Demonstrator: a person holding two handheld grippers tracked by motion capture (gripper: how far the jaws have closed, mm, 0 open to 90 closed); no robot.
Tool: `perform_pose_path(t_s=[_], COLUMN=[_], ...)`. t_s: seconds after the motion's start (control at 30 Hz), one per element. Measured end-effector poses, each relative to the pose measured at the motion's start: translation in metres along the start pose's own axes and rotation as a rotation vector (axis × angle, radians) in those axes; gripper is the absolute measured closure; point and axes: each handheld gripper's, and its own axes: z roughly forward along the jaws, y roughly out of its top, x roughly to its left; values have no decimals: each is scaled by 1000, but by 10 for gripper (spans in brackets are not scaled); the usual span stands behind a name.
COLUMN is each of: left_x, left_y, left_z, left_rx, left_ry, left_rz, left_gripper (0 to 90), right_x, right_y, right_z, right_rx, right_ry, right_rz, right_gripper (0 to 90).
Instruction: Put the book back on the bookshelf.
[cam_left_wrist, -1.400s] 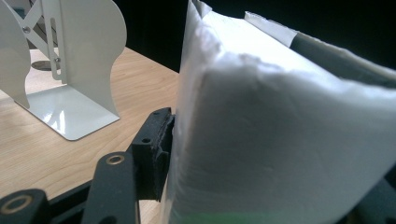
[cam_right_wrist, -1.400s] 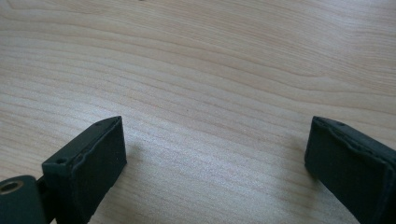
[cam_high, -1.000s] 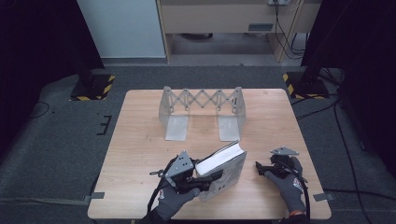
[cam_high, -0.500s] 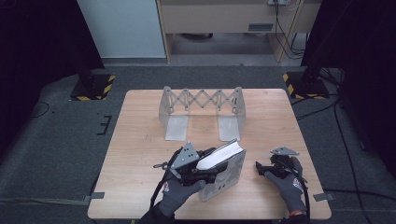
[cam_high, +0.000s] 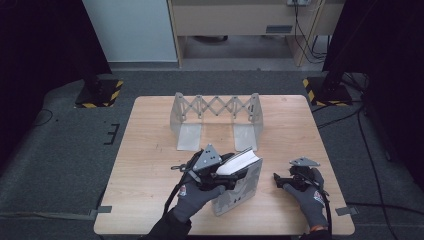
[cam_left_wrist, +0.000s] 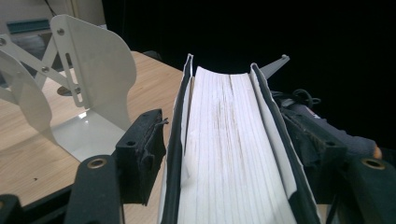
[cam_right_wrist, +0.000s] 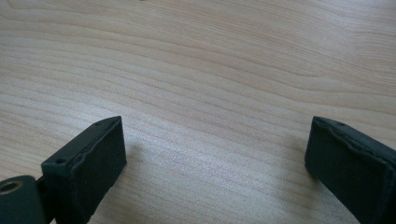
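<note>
Wooden table (cam_high: 150, 150), high view: left gripper (cam_high: 220, 175) grips a book (cam_high: 240, 172) near the front edge, spine down, tilted. Metal rack (cam_high: 215, 120) stands beyond, apart. Right gripper (cam_high: 287, 180) rests on the table to the right, apart from the book.

Left gripper view: both jaws clamp the book's (cam_left_wrist: 233, 149) covers, white page edges facing the camera; rack plate (cam_left_wrist: 93, 79) to the left.

Right gripper view: jaws spread wide over bare wood (cam_right_wrist: 210, 70), holding nothing.
</note>
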Motion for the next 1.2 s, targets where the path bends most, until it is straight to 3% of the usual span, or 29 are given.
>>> perform_pose_path(t_s=[0.4, 0.53, 0.63, 0.87, 1.07, 1.2], left_x=[1, -1, -4, -7, -11, -11], left_y=[4, 4, 4, 3, 2, 3], left_z=[3, 3, 3, 2, 2, 2], left_rx=[56, 69, 67, 58, 37, 39], left_ry=[-1, -12, -24, -14, 29, 35], left_rz=[2, 5, 5, 12, 30, 36], left_gripper=[350, 411, 473, 496, 514, 521], right_x=[0, 0, 0, 0, 0, 0], right_y=[0, 0, 0, 0, 0, 0], right_z=[0, 0, 0, 0, 0, 0], right_rx=[0, 1, -1, 0, 1, 0], right_ry=[2, 2, 0, 0, 2, 0], right_rz=[-2, 0, 0, 2, 0, 2], right_gripper=[55, 55, 55, 55, 55, 55])
